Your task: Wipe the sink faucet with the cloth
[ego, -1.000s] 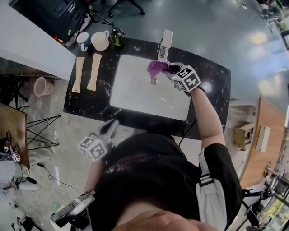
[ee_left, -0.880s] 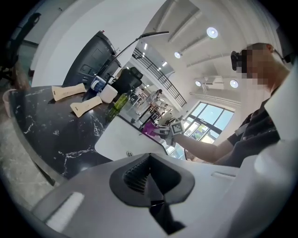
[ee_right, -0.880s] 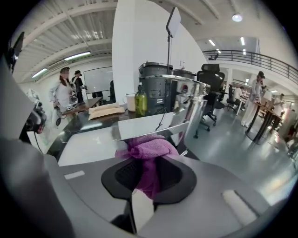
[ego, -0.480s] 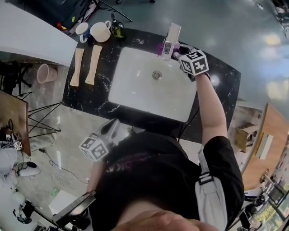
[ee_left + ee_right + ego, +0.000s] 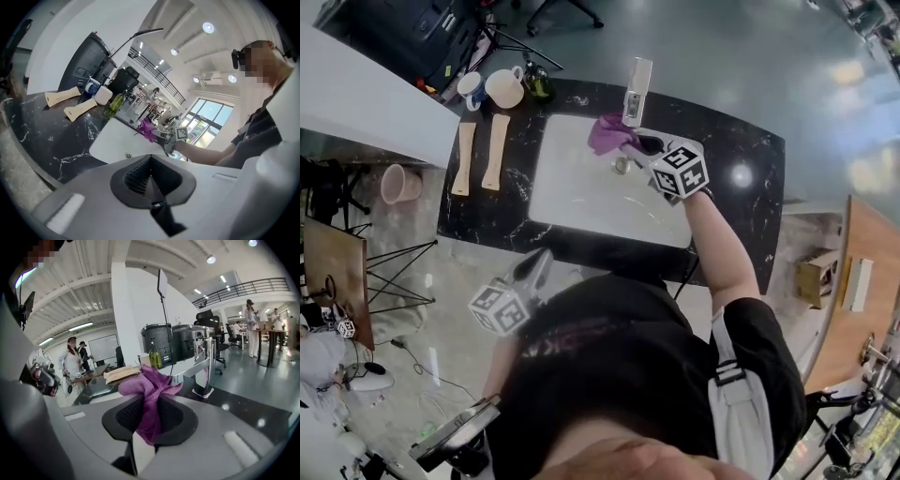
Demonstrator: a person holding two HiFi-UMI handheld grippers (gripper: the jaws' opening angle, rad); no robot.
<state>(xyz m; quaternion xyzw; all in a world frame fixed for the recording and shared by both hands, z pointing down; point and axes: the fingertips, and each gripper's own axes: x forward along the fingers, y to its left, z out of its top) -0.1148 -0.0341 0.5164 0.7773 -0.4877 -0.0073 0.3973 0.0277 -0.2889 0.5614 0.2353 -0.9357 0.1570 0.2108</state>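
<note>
Grey left gripper (image 5: 532, 267) hangs closed and empty by the bench's (image 5: 478, 216) near edge. The purple cloth (image 5: 607, 134) has swung back from behind the faucet (image 5: 636, 86) to its left side over the sink (image 5: 581, 192), clamped in the right gripper (image 5: 643, 145). Wiping looks mid-stroke.

The head view looks steeply down from above the person, taking in the whole counter (image 5: 741, 197) and sink (image 5: 581, 192) from over the near edge. The left gripper view sits low outside that near edge, facing across the sink to the right gripper (image 5: 158, 134) (small, well off). The right gripper view is close by the faucet (image 5: 206, 364), facing along the far edge. All three share the bottle (image 5: 541, 84) on that edge's left part.
</note>
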